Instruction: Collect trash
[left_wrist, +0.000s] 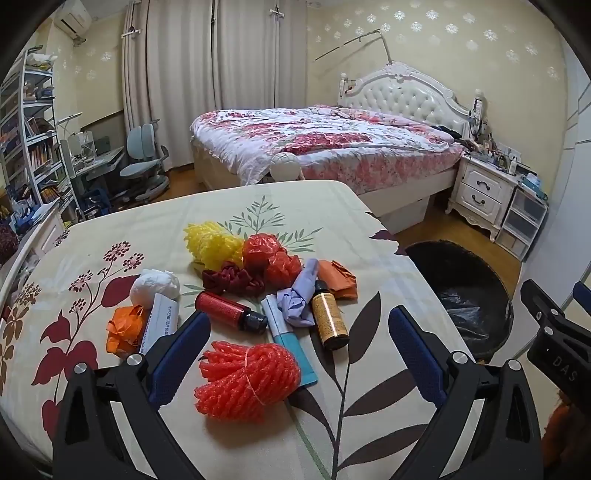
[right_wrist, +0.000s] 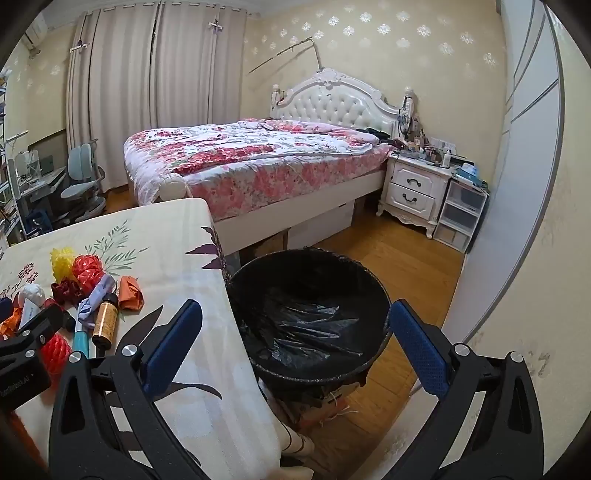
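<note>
Bedroom, table (left_wrist: 110, 236) in a leaf-print cloth, trash piled mid-table toward the near edge. Bin (right_wrist: 369, 291) with black liner sits on the floor just off the table's right edge, apparently empty.

Left gripper (left_wrist: 295, 328) spread wide, nothing between the jaws, hovering over the near edge above the red net (left_wrist: 245, 384). Right gripper (right_wrist: 295, 328) also spread, empty, aimed at the bin.

Handling, my read:
- Red net, yellow net (left_wrist: 210, 243), red bag (left_wrist: 271, 256), paper wads: light, soft, crushable. Pinch across the middle.
- Red bottle (left_wrist: 229, 310) and amber bottle (left_wrist: 328, 317): rigid, smooth, lying on their sides, likely to roll. Grip across the body, not the cap.
- Tube (left_wrist: 288, 332): flat, partly under the purple wad (left_wrist: 295, 302), so clear the wad first.

Hard to tell: white card (left_wrist: 162, 321) is half hidden behind the left jaw; its print is unreadable. Bin base is cut off by the table edge.
</note>
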